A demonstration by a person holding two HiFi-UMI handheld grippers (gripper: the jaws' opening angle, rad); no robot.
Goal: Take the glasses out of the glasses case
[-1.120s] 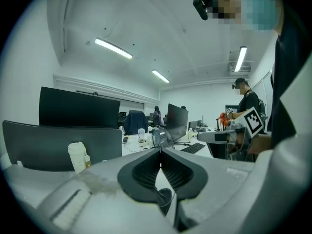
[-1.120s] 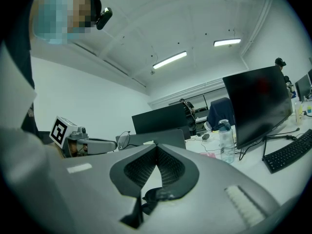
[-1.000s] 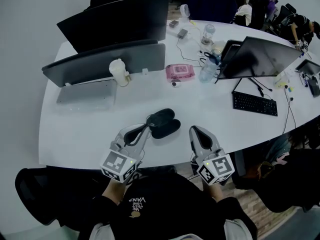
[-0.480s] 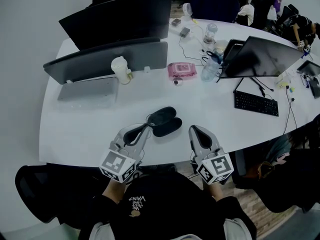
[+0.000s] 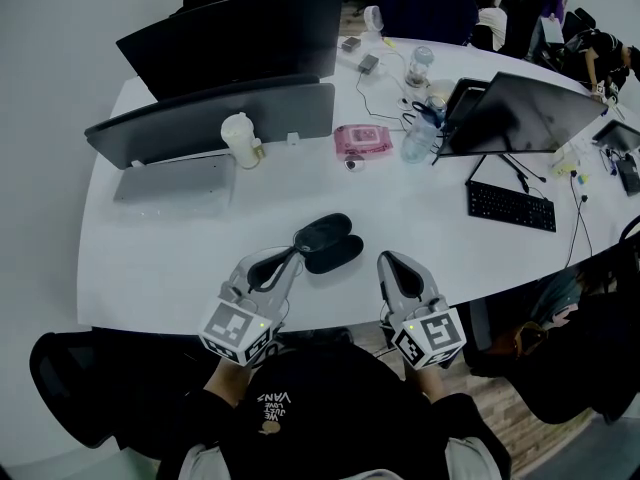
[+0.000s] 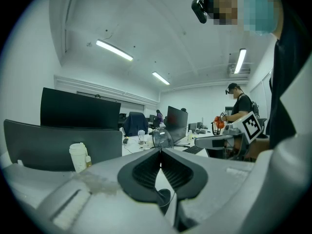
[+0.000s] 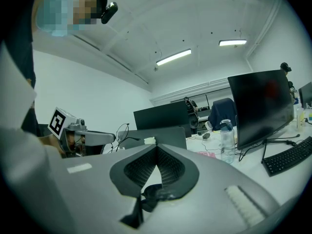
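Note:
A black glasses case point(image 5: 326, 243) lies open on the white table point(image 5: 150, 258), its two oval halves side by side. No glasses can be made out in it. My left gripper point(image 5: 296, 255) is shut, its tip at the case's left end; whether it touches is unclear. Through the gap under the left gripper's point(image 6: 160, 151) jaws, the case point(image 6: 164, 199) shows as a dark shape. My right gripper point(image 5: 384, 259) is shut too, apart from the case on its right. In the right gripper view, the right gripper point(image 7: 156, 148) has the case point(image 7: 151, 191) low behind its jaws.
Two dark monitors point(image 5: 230, 38) stand at the back left with a laptop point(image 5: 175, 188) and a white cup point(image 5: 238, 140). A pink packet point(image 5: 362, 140), a bottle point(image 5: 418, 138), another monitor point(image 5: 520, 113) and a keyboard point(image 5: 510, 208) lie right. People sit at the far side.

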